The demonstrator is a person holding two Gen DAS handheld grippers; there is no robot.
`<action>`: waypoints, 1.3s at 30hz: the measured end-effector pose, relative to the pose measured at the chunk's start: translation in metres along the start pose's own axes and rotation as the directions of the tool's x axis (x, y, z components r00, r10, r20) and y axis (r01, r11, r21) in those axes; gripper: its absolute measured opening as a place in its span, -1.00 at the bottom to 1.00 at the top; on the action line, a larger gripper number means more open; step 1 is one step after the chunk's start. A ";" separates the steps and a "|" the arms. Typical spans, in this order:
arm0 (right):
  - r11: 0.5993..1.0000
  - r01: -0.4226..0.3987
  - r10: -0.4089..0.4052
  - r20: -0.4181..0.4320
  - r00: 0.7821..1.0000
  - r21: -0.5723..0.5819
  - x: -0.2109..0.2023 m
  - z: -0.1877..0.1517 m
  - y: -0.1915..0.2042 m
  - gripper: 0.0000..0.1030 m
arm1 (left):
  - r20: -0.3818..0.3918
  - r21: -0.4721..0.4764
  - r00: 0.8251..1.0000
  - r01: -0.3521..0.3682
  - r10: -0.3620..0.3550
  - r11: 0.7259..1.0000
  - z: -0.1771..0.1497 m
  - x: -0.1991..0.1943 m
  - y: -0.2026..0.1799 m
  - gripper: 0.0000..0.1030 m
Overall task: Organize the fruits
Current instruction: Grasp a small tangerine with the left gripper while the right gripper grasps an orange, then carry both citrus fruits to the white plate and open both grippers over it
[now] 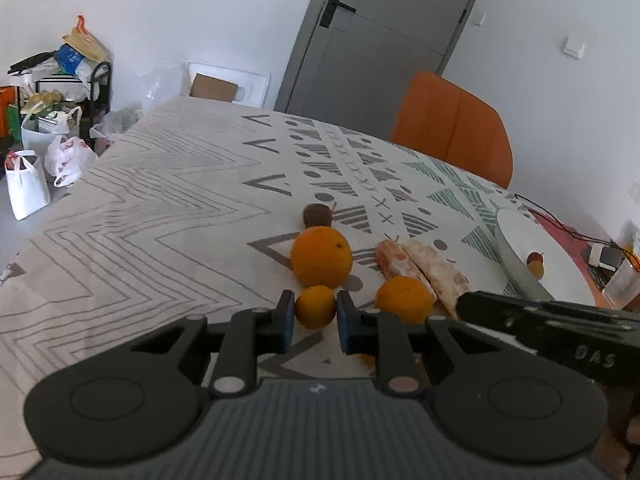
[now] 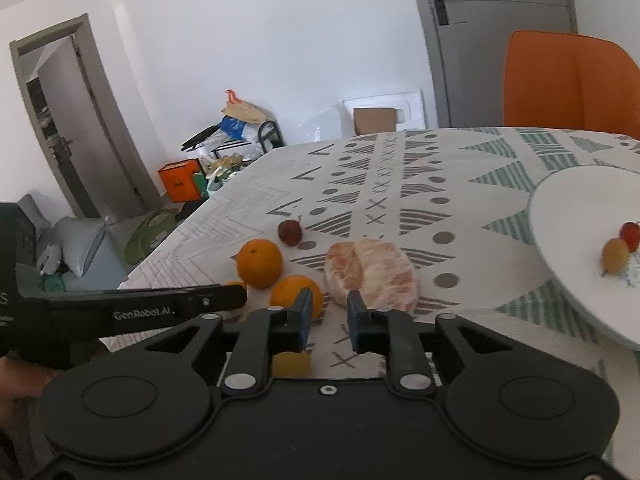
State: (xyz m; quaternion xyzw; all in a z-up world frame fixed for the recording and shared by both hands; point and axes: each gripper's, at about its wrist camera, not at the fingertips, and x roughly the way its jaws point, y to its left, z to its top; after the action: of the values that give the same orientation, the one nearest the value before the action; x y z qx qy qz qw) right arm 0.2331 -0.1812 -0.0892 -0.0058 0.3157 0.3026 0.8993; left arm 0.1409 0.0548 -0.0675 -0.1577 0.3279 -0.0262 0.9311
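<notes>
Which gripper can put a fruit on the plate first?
Probably the left gripper: its pads already squeeze the small orange. The right gripper holds nothing, though it is nearer the white plate and the peeled pomelo pieces.

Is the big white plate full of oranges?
No, the white plate holds only two little fruits, a red one and a yellow one, while the oranges sit on the tablecloth.

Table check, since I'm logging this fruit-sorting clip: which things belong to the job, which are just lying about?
Job: small orange between left fingers, two bigger oranges, peeled pomelo wedges, dark fruit, white plate.
Lying about: orange chair, bags, cardboard box.
</notes>
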 end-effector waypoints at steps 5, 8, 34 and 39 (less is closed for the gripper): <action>1.000 -0.012 0.011 -0.010 1.000 -0.017 0.015 0.002 0.008 -0.10 | 0.017 -0.021 0.999 -0.027 0.027 0.999 0.002 -0.011 0.011 -0.60; 1.000 -0.013 0.012 -0.020 1.000 -0.023 0.023 0.003 0.010 -0.09 | 0.025 -0.030 0.999 -0.039 0.039 0.999 0.003 -0.016 0.016 -0.60; 0.991 0.128 -0.133 0.150 0.980 0.046 -0.046 0.005 -0.036 -0.35 | 0.053 0.093 0.997 0.044 -0.049 0.995 0.013 -0.010 -0.051 -0.60; 0.986 0.149 -0.160 0.174 0.972 0.075 -0.060 0.003 -0.051 -0.35 | 0.056 0.129 0.996 0.060 -0.067 0.990 0.014 -0.008 -0.074 -0.60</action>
State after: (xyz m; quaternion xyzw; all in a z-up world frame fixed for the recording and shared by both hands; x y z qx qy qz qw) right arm 0.2254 -0.2553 -0.0618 0.0245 0.2410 0.2210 0.9447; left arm 0.1475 -0.0106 -0.0297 -0.1090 0.2923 -0.0720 0.9474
